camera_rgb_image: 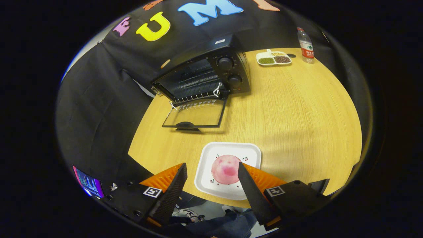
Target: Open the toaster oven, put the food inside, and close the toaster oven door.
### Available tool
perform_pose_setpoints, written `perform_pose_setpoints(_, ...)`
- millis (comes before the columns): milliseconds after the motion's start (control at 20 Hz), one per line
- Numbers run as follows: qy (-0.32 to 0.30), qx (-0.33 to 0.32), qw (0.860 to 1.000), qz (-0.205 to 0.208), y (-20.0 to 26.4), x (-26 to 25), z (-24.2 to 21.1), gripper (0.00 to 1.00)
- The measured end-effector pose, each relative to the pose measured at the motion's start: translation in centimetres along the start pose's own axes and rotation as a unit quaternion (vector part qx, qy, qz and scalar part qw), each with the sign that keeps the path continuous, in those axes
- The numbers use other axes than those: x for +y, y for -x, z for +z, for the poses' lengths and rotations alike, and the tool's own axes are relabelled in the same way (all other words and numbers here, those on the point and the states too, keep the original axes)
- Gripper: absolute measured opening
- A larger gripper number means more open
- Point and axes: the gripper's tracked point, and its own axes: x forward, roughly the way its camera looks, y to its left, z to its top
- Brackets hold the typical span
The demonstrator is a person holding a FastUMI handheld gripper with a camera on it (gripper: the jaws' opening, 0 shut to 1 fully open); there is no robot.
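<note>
On the white tray (252, 152) nearest my tool sits the food (225, 169), a round pink piece lying flat at the tray's centre. I take this tray as my landmark. The tool (211, 170) stands wide open and holds nothing: one finger is off the tray's left side over the bench, while the other overlaps the tray's right half and reaches the right edge of the food as seen from here. I cannot tell whether that finger touches the food or hangs above it.

Beyond the tray, well apart from it and somewhat to the left, the toaster oven (211, 74) stands with its glass door (195, 114) dropped fully down and lying flat toward the tray. The rack is visible inside the cavity, and I see no food on it. Two knobs sit on the panel at the oven's right.

My assessment: the opening step is done. The food is not yet gripped or lifted, so loading is still to do, followed by raising the door shut. Roughly one of three stages stands complete.

Far beyond the tray to the right, a divided dish (273, 58) of grains and a water bottle (306, 45) rest near the bench's (297, 109) far edge, clear of the working path.
</note>
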Motion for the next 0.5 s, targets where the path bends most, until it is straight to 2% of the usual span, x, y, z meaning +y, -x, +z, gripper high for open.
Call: perform_pose_setpoints(500, -0.032, 0.098, 0.995, -0.01, -3.2, -4.8, -1.6, 0.98)
